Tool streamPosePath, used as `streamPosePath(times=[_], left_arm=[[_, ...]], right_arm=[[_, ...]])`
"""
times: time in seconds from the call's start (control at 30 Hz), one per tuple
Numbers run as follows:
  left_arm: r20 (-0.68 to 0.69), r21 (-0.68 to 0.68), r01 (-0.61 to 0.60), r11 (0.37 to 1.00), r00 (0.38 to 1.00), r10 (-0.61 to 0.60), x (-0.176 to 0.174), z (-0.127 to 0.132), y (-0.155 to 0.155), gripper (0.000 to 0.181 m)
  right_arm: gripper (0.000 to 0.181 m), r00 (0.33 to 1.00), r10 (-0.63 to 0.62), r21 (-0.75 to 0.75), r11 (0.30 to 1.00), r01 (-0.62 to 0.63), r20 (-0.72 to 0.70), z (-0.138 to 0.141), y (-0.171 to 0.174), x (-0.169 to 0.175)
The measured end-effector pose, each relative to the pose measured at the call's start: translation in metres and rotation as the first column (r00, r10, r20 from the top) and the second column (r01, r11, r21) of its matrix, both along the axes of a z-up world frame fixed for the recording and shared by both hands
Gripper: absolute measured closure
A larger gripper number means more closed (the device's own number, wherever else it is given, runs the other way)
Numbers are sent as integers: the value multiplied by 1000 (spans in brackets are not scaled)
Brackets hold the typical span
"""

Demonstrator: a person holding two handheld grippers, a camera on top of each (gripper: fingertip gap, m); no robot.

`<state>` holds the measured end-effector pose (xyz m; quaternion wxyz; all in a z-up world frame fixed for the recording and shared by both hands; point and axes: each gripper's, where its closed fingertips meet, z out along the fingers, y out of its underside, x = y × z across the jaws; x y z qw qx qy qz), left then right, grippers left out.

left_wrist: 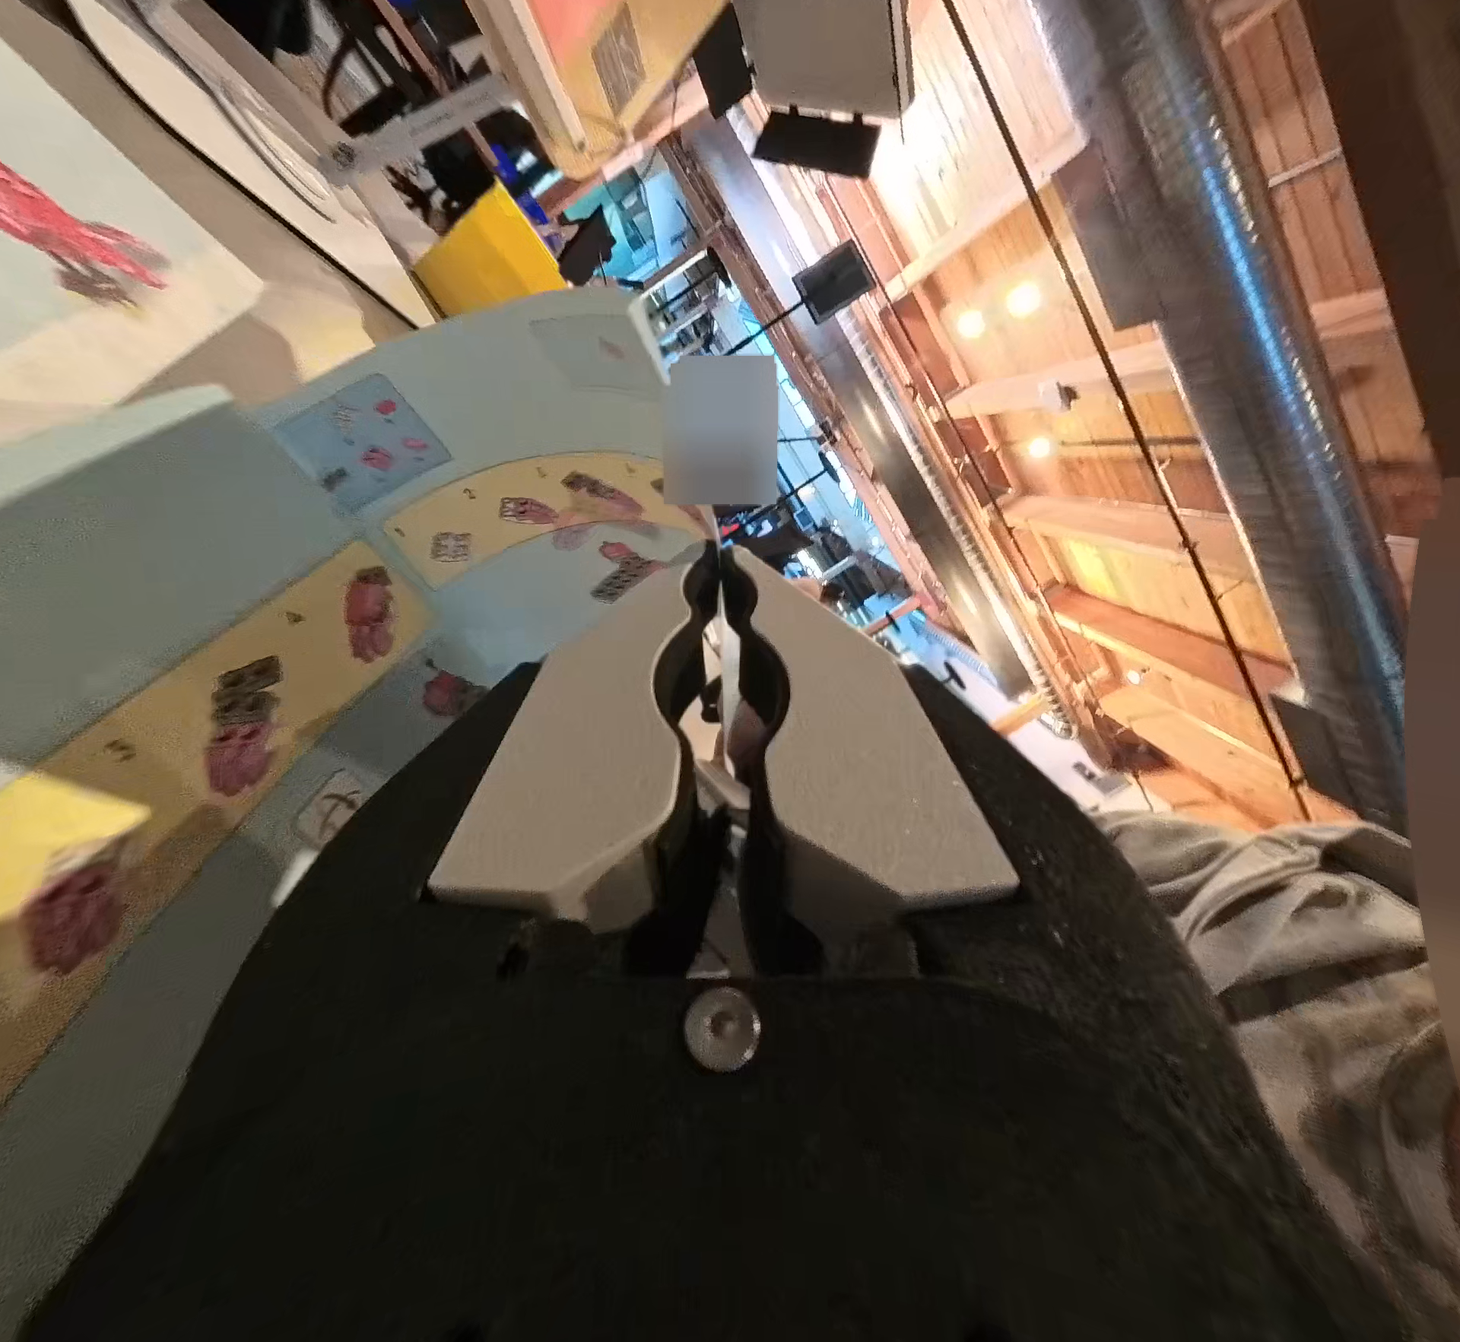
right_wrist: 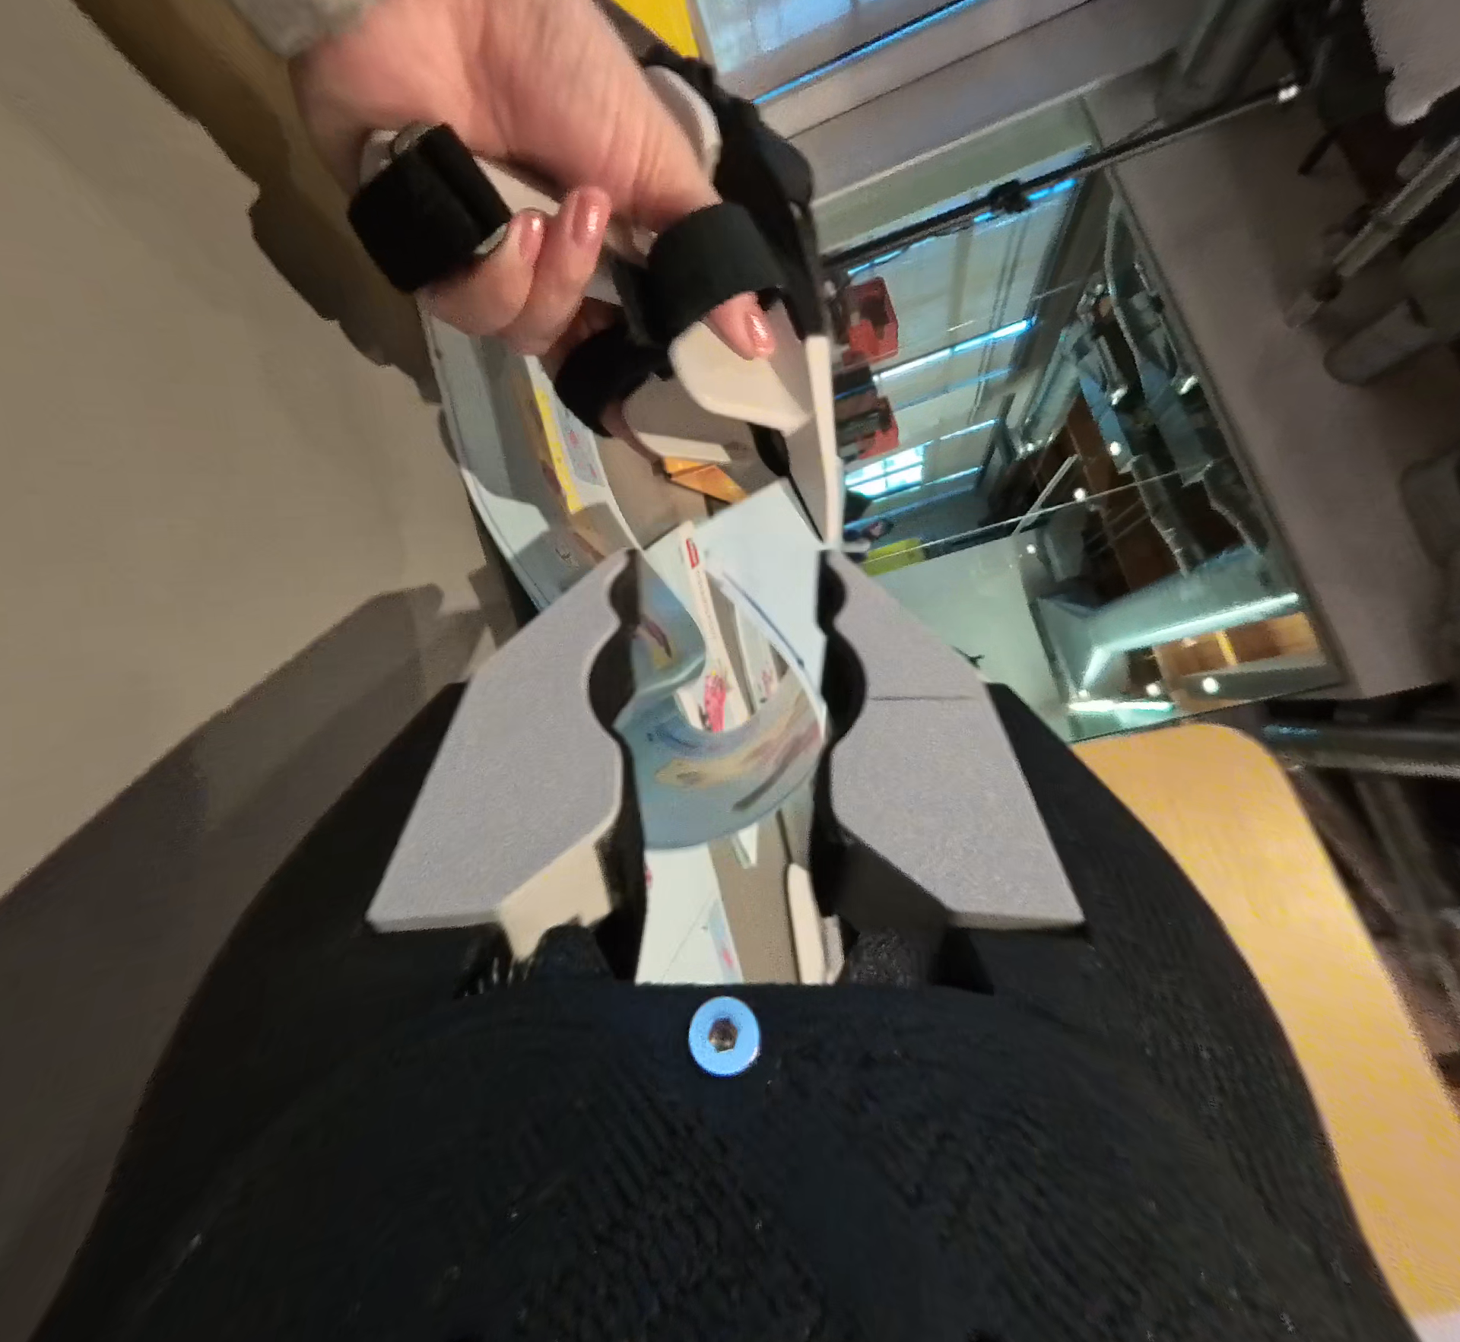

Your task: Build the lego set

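The lego instruction booklet (left_wrist: pixel 506 506) is held up in the air, its open pages curving away to the left in the left wrist view. My left gripper (left_wrist: pixel 720 554) is shut on the thin edge of one page. The right wrist view shows the same gripper (right_wrist: pixel 825 538), held by a hand (right_wrist: pixel 537 87), pinching a pale blue page at its corner. My right gripper (right_wrist: pixel 731 557) is open. Several loose pages of the booklet (right_wrist: pixel 758 593) curl between its fingers, and the pads do not press on them.
A wooden tabletop (right_wrist: pixel 1232 869) lies at the right in the right wrist view. A beige wall (right_wrist: pixel 197 435) fills the left. A yellow box (left_wrist: pixel 490 253) stands behind the booklet. The person's grey clothing (left_wrist: pixel 1303 988) is at lower right in the left wrist view. The left gripper's tips are roughly 6 cm from the right gripper's.
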<state>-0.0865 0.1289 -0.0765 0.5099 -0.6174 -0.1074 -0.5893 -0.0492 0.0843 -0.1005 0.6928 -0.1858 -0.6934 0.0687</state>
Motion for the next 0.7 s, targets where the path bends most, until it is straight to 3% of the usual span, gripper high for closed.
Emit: streamPosePath(times=[0.07,0.2,0.27,0.37,0.4,0.5,0.53,0.6,0.7], left_arm=[[25,-20,-25,999,999,26,-15,0,-2,181],[13,-77,-25,997,1000,26,-29,-2,-9,181],[-11,-112,-19,993,1000,18,-31,-3,-13,181],[-68,-129,-35,991,997,26,-35,1,-19,181],[-85,-114,-41,993,996,31,-34,6,-21,179],[-261,-83,-87,993,963,62,-25,16,-23,126],[-385,-60,-162,985,914,127,-29,16,-21,112],[-612,62,-326,943,734,294,-44,23,-19,104],[-725,321,-458,829,444,526,-60,49,-24,100]], right_arm=[[121,1000,-16,-76,997,14,-21,8,8,3],[125,991,-127,-186,974,132,37,-2,41,6],[140,984,-168,-232,956,178,64,-10,52,4],[179,977,-200,-217,953,211,74,-16,56,-1],[181,976,-203,-204,955,217,84,-18,55,-3],[181,972,-209,-172,959,225,110,-23,47,-12],[181,973,-202,-158,963,219,116,-23,42,-15],[181,974,-189,-112,973,203,125,-25,34,-22],[181,973,-169,-62,982,180,157,-33,24,-31]])
